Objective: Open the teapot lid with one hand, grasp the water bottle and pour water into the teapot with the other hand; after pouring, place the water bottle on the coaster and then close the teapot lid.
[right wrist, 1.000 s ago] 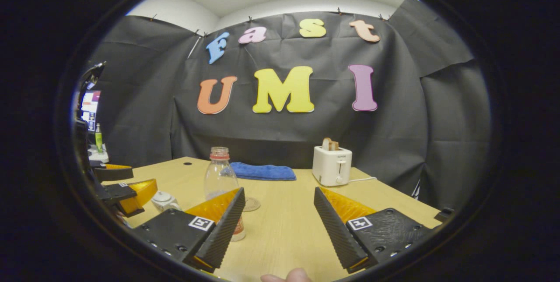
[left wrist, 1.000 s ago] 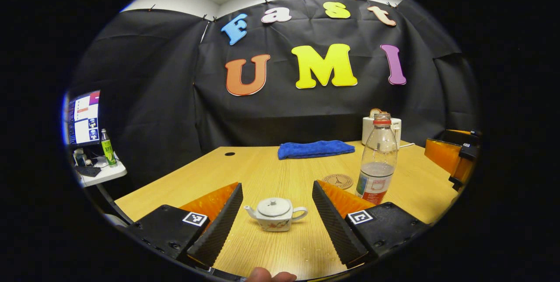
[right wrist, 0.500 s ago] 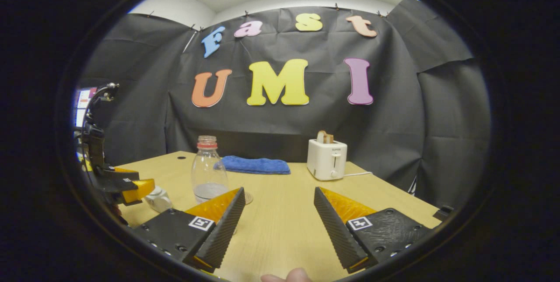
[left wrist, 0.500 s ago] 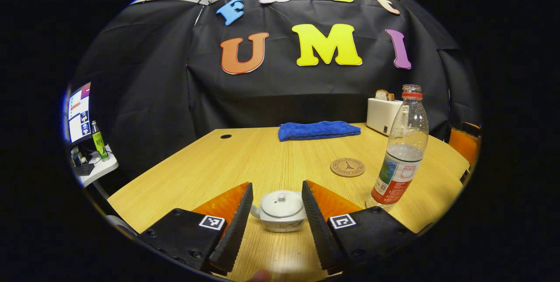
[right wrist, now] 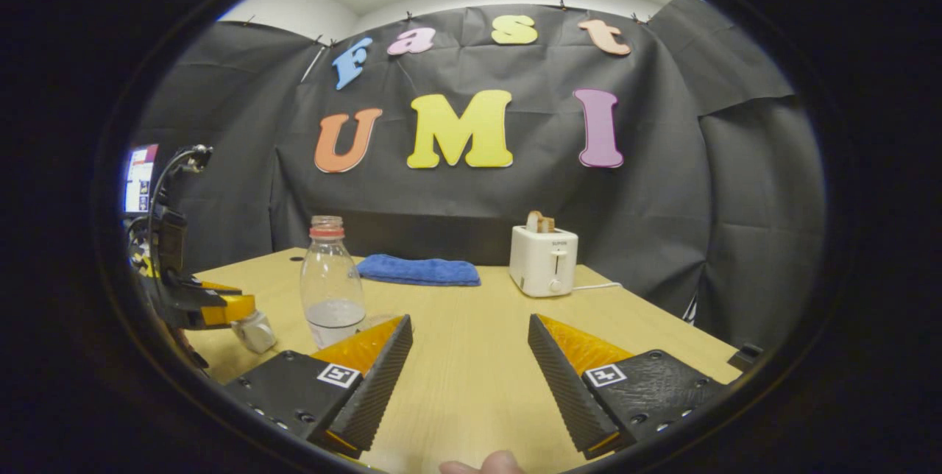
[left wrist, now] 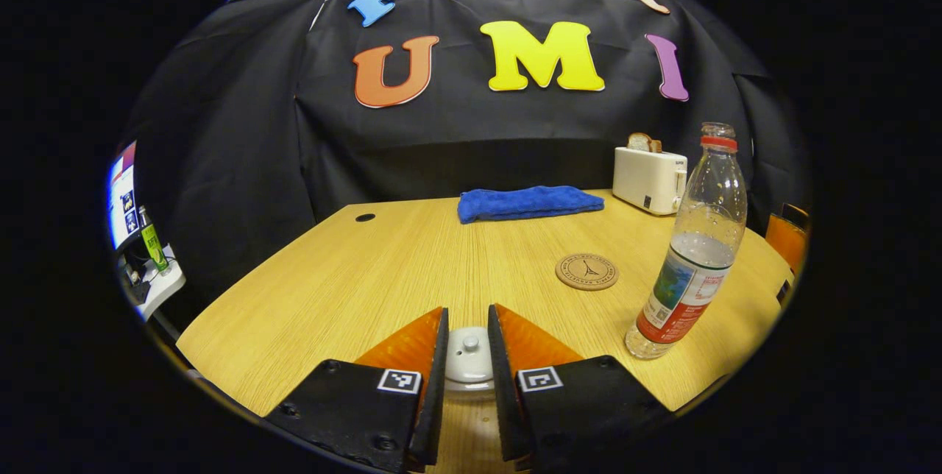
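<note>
Teapot (left wrist: 469,360) is mostly hidden in the left gripper view: just its white lid (left wrist: 468,353) and knob show in the narrow gap between the fingers of the left hand-held gripper (left wrist: 466,334), and the spout and handle are covered. The fingers stand close on either side of the lid, but whether they press it cannot be told. In the right gripper view the teapot is a small white shape at the far left, partly behind that same gripper. The water bottle (left wrist: 690,247) stands upright on the desk (left wrist: 353,275), uncapped and part full, to the right of the left gripper, with the round coaster (left wrist: 586,271) near it. The right hand-held gripper (right wrist: 469,334) is spread wide over bare desk, gripping nothing; the bottle stands just beyond its left finger.
</note>
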{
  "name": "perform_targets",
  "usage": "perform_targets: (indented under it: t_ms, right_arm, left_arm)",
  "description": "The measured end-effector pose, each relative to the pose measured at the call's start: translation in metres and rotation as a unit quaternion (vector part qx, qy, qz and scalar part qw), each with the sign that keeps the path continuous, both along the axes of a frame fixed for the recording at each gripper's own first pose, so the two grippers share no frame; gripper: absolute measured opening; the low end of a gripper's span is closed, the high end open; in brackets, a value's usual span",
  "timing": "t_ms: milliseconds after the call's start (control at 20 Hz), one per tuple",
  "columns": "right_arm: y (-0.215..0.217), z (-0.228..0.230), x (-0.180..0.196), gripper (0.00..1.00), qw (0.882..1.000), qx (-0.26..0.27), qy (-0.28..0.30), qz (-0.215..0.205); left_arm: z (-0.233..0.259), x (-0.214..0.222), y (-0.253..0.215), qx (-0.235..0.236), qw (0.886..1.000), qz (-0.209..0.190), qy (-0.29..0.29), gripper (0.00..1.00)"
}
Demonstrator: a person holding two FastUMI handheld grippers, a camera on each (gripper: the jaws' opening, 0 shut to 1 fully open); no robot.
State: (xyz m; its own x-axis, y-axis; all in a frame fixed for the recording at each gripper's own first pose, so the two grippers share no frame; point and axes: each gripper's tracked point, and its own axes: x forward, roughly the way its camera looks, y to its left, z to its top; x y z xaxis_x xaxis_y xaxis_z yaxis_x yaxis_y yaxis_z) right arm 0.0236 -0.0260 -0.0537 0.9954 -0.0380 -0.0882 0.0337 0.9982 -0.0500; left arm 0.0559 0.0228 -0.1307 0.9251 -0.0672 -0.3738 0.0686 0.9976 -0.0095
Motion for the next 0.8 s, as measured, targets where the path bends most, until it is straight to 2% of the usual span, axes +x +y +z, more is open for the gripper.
perform_targets:
  t_ms: [100, 200, 250, 350, 600, 800]
  right_arm:
    - [0.012, -0.006, 0.001, 0.94, 1.000, 0.004, 0.010, 0.024]
    - [0.021, -0.012, 0.002, 0.94, 0.999, 0.008, 0.018, 0.044]
    - [0.025, -0.016, 0.001, 0.94, 0.998, 0.009, 0.022, 0.052]
    - [0.035, -0.017, -0.001, 0.94, 0.997, 0.013, 0.022, 0.070]
    - [0.065, -0.028, -0.006, 0.94, 0.992, 0.016, 0.035, 0.123]
    - [0.085, -0.037, 0.002, 0.94, 0.988, 0.015, 0.049, 0.145]
  left_arm:
    - [0.000, 0.001, 0.000, 0.001, 1.000, -0.002, -0.001, 0.32]
    - [0.000, 0.002, 0.001, -0.005, 1.000, -0.001, 0.000, 0.23]
    - [0.001, 0.002, -0.001, -0.007, 1.000, -0.003, -0.001, 0.13]
    - [0.002, 0.004, -0.002, -0.009, 1.000, -0.010, -0.005, 0.06]
    - [0.023, 0.000, 0.003, -0.027, 0.999, -0.007, -0.032, 0.03]
    - [0.045, -0.010, 0.008, -0.047, 0.997, -0.005, -0.059, 0.03]
